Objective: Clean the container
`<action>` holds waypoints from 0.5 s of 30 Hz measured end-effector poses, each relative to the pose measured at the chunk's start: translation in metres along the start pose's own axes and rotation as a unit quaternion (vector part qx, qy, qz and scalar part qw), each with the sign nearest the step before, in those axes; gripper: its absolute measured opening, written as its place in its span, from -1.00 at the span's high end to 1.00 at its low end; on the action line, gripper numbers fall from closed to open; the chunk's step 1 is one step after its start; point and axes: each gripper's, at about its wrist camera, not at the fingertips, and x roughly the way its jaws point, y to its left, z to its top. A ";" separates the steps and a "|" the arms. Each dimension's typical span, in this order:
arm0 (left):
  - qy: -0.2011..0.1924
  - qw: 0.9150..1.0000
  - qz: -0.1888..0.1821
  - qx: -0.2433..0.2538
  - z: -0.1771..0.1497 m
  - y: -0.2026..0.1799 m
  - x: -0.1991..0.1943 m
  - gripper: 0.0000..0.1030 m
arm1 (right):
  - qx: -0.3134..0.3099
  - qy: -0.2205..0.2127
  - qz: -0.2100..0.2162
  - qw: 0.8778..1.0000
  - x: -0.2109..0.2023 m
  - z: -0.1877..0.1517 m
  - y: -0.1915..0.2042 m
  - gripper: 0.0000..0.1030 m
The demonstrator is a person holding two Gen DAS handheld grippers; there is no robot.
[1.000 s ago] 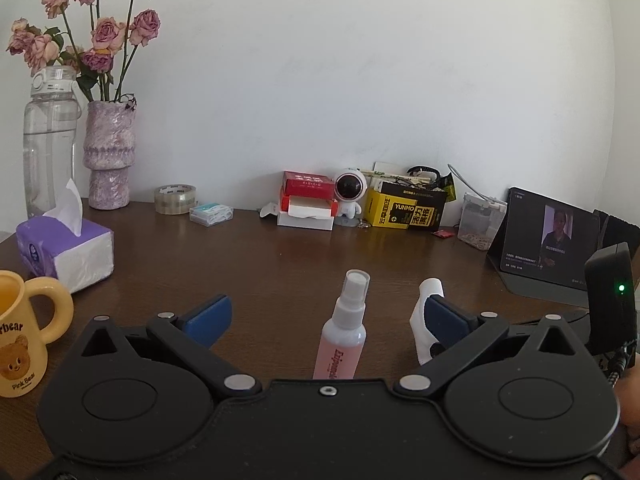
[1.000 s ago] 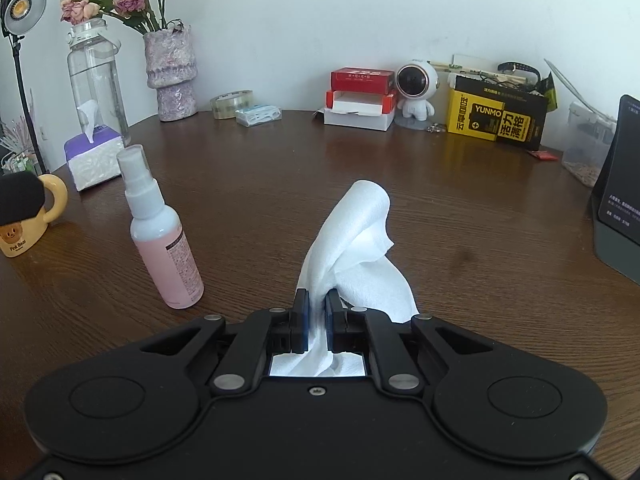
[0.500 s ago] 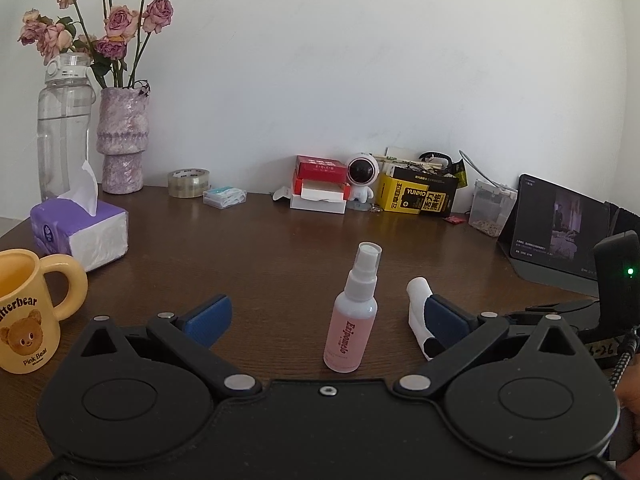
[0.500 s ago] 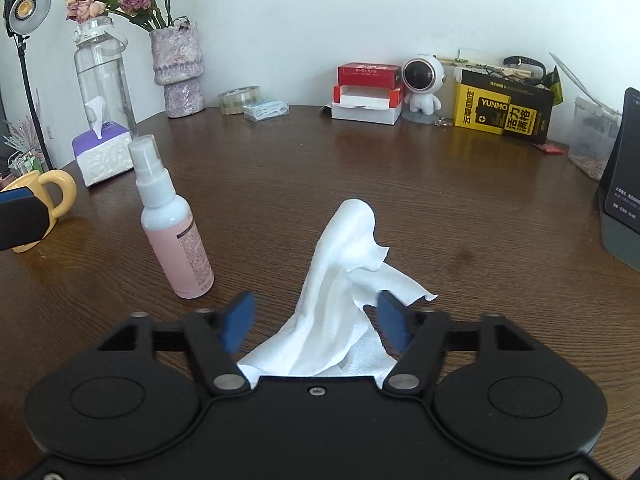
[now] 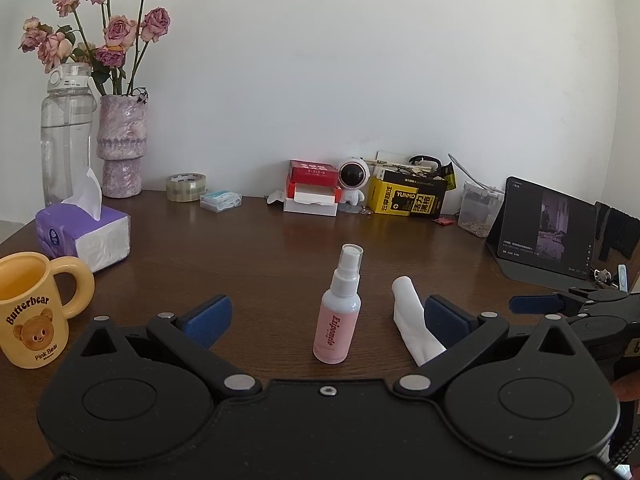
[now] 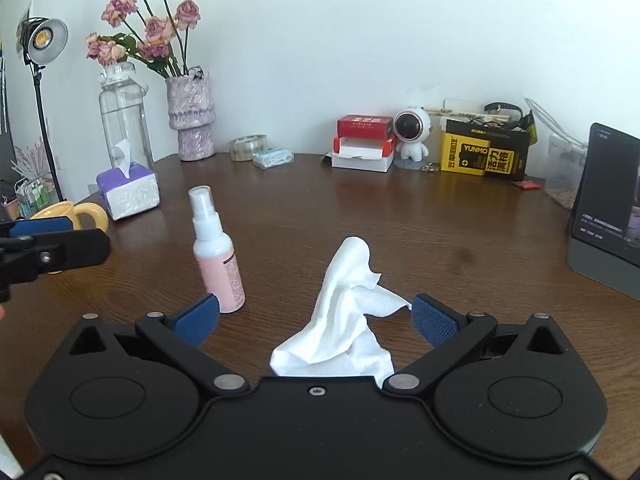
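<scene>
A pink spray bottle (image 5: 337, 313) with a white pump top stands upright on the brown table, between my left gripper's (image 5: 326, 316) wide-open blue fingers but ahead of them, untouched. In the right wrist view the same spray bottle (image 6: 216, 256) stands front left. A crumpled white tissue (image 6: 343, 314) lies loose on the table between the spread fingers of my open right gripper (image 6: 316, 314), touching neither pad. The tissue (image 5: 412, 320) also shows beside my left gripper's right finger. A yellow bear mug (image 5: 34, 308) stands at the left.
A purple tissue box (image 5: 84, 232), clear water bottle (image 5: 66, 136) and flower vase (image 5: 122, 144) stand at the back left. Tape, boxes, a toy astronaut (image 5: 354, 180) and a yellow-black box line the wall. A tablet (image 5: 546, 236) stands at the right. A lamp (image 6: 42, 40) stands off the table's left.
My right gripper opened and let go of the tissue, which now lies slumped on the table. Both grippers drew back a little, and the left one stayed open.
</scene>
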 end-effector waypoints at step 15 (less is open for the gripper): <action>0.029 0.999 -0.030 0.020 -0.015 -0.012 -0.042 -1.00 | 0.025 0.001 -0.006 1.000 -0.067 -0.031 0.019 -1.00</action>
